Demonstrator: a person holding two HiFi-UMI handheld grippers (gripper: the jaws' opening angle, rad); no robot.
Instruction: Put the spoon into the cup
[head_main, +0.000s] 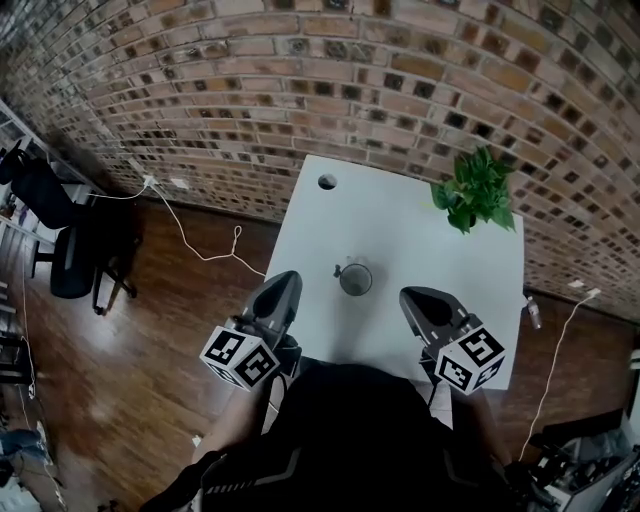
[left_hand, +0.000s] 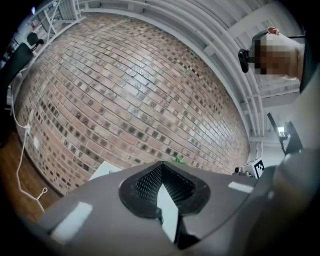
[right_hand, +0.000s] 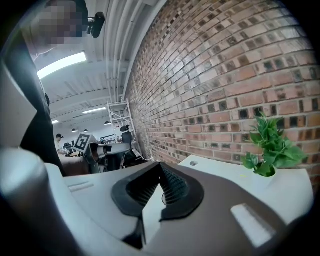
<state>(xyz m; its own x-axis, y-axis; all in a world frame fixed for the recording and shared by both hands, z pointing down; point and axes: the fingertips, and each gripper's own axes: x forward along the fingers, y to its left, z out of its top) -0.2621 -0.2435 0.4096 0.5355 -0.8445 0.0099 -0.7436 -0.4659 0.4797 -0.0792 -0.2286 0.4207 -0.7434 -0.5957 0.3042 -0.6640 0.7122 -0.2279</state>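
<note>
A small grey cup (head_main: 356, 279) stands upright near the middle of the white table (head_main: 410, 225). A short dark piece sticks out at its upper left rim; I cannot tell whether it is the spoon or the cup's handle. My left gripper (head_main: 288, 280) hangs over the table's left edge, left of the cup, shut and empty. In the left gripper view its pads (left_hand: 150, 182) meet with nothing between them. My right gripper (head_main: 409, 296) is right of the cup, also shut and empty, its pads (right_hand: 172, 187) closed together.
A green potted plant (head_main: 478, 190) stands at the table's far right corner. A round cable hole (head_main: 327, 181) lies at the far left. A brick wall (head_main: 300, 80) runs behind. A black office chair (head_main: 70, 240) and a white cable (head_main: 205, 250) are on the wooden floor to the left.
</note>
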